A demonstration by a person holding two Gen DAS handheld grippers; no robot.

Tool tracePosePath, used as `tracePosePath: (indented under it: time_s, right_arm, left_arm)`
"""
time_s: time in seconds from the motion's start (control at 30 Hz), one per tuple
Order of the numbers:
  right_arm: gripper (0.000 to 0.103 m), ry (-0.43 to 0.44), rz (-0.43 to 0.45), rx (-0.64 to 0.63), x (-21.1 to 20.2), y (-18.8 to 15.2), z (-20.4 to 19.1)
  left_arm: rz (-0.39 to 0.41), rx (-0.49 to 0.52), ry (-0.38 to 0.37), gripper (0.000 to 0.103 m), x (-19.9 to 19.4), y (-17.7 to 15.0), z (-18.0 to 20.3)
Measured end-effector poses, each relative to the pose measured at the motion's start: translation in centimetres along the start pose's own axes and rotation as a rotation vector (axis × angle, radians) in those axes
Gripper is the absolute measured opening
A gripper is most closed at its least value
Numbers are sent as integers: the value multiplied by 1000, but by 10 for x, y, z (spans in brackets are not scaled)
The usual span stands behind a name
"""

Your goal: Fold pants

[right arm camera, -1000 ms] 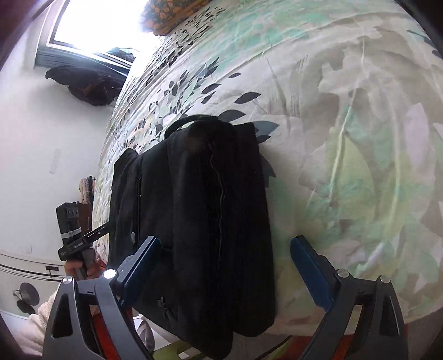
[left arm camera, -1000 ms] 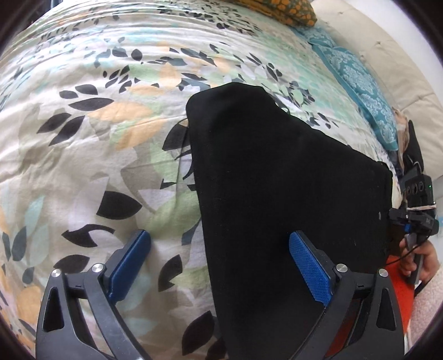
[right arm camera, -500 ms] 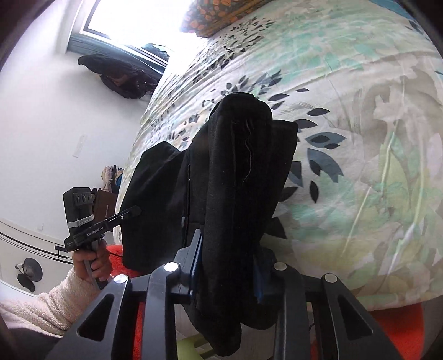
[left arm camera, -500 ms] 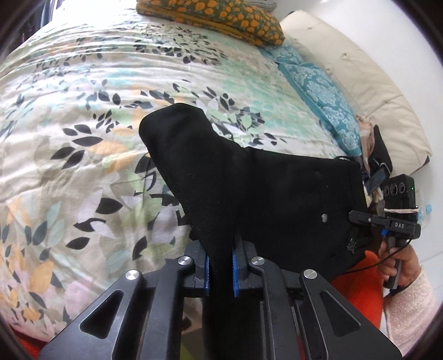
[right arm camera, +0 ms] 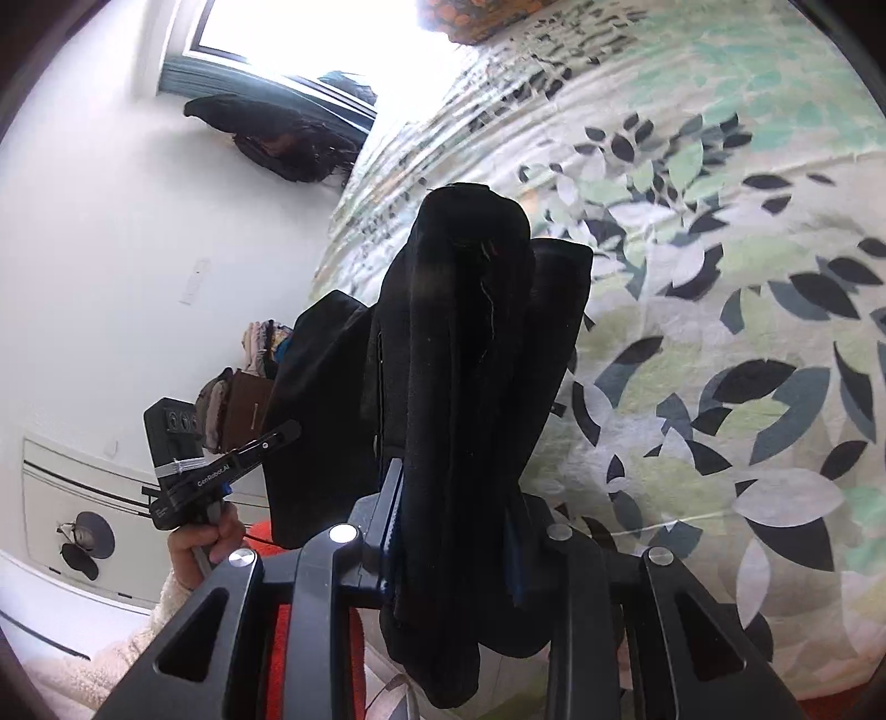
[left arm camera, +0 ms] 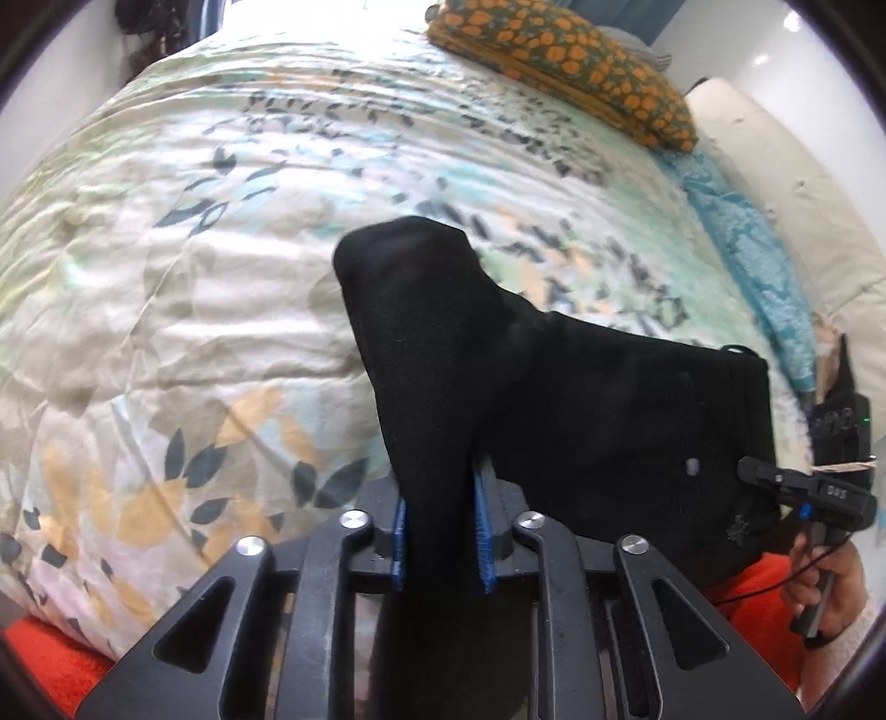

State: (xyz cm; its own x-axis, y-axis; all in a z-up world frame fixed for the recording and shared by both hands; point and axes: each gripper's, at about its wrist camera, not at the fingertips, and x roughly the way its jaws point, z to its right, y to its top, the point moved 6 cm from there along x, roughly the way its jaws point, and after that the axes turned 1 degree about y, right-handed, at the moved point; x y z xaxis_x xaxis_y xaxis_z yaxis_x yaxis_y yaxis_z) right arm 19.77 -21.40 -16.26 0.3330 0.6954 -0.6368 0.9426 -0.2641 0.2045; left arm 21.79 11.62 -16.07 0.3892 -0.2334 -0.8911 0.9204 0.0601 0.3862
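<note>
The black pants point(left arm camera: 581, 399) are held up off a bed with a leaf-print cover point(left arm camera: 194, 288). My left gripper point(left arm camera: 440, 531) is shut on one bunched end of the pants, the cloth rising between its blue pads. My right gripper point(right arm camera: 454, 548) is shut on the other end of the pants point(right arm camera: 465, 343), which hang folded in thick layers in front of it. Each gripper shows in the other's view, the right one point(left arm camera: 814, 487) at the right edge and the left one point(right arm camera: 205, 471) at the lower left.
An orange-patterned pillow point(left arm camera: 559, 61) and a teal pillow point(left arm camera: 747, 249) lie at the bed's far right. An orange rug point(left arm camera: 44, 659) lies below the bed edge. A white wall, a window point(right arm camera: 310, 50) and a white cabinet point(right arm camera: 66, 498) stand left of the bed.
Both grippers went from open above the flat pants to shut on their ends. They have lifted the pants off the cover and pulled back from the bed.
</note>
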Motion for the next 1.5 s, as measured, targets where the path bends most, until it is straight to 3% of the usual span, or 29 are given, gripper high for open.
tracePosePath:
  time_s: [0.03, 0.07, 0.1, 0.17, 0.23, 0.37, 0.47, 0.53, 0.7, 0.83, 1.23, 1.5]
  right_arm:
    - [45, -72, 7, 4, 12, 0, 12]
    - [60, -157, 20, 8, 18, -1, 23]
    - [68, -198, 38, 19, 17, -2, 30]
    - [90, -259, 112, 34, -6, -3, 33]
    - [101, -337, 182, -12, -42, -8, 25]
    - [103, -574, 237, -184, -97, -24, -23]
    - [103, -665, 236, -232, -126, -54, -62]
    - [103, -678, 240, -255, -133, -77, -90]
    - [103, -669, 251, -332, -123, -126, -146]
    - [103, -656, 266, -377, -110, -147, -166]
    - [103, -721, 285, -457, -100, -156, -183]
    - [103, -734, 277, -467, -94, -157, -184]
  left_arm:
    - [-7, -8, 67, 39, 6, -4, -9]
    - [5, -29, 81, 40, 3, -8, -15]
    - [33, -49, 74, 44, -6, -11, -18]
    - [97, -31, 93, 82, -35, -16, -15]
    - [185, 37, 147, 93, -71, -23, 0]
    - [276, 149, 179, 99, -135, -39, 49]
    - [323, 152, 262, 101, -173, -58, 74]
    - [308, 145, 325, 101, -188, -71, 86]
    - [316, 73, 374, 101, -214, -96, 86]
    - [249, 28, 362, 100, -212, -104, 79]
    - [257, 122, 404, 100, -213, -114, 87]
    - [232, 124, 382, 100, -206, -115, 88]
